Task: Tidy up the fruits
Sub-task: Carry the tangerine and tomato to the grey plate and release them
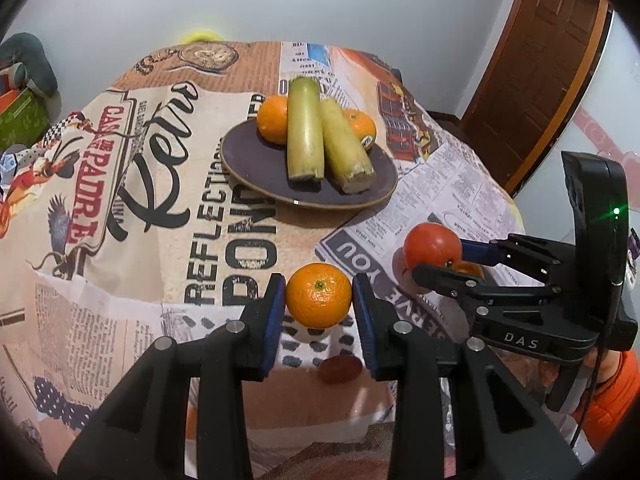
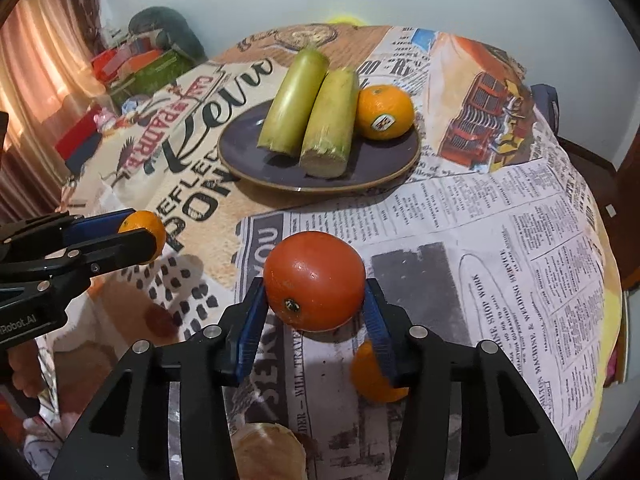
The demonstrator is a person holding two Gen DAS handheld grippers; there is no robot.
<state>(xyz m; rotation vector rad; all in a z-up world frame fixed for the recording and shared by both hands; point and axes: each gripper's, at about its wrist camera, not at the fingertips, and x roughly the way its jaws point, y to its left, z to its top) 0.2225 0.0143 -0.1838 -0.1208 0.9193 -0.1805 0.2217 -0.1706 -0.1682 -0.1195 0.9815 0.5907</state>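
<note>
My left gripper (image 1: 319, 297) is shut on a small orange mandarin (image 1: 319, 295), held just above the printed tablecloth; the right wrist view shows this gripper (image 2: 140, 236) and its mandarin (image 2: 154, 226) at the left. My right gripper (image 2: 314, 300) has both blue pads against a red tomato (image 2: 314, 280); in the left wrist view that gripper (image 1: 436, 258) and the tomato (image 1: 432, 249) are at the right. Farther back, a dark purple plate (image 1: 256, 164) (image 2: 248, 156) carries two pale green stalk pieces (image 1: 306, 128) and two oranges (image 1: 273, 119) (image 2: 385, 112).
Another orange (image 2: 372, 380) lies on the cloth under my right fingers. A dark red fruit (image 1: 340, 368) (image 2: 160, 320) sits near the table's front edge, and a pale brownish object (image 2: 268, 456) is below my right gripper. Boxes (image 2: 132, 68) clutter the far left; a wooden door (image 1: 536, 76) stands right.
</note>
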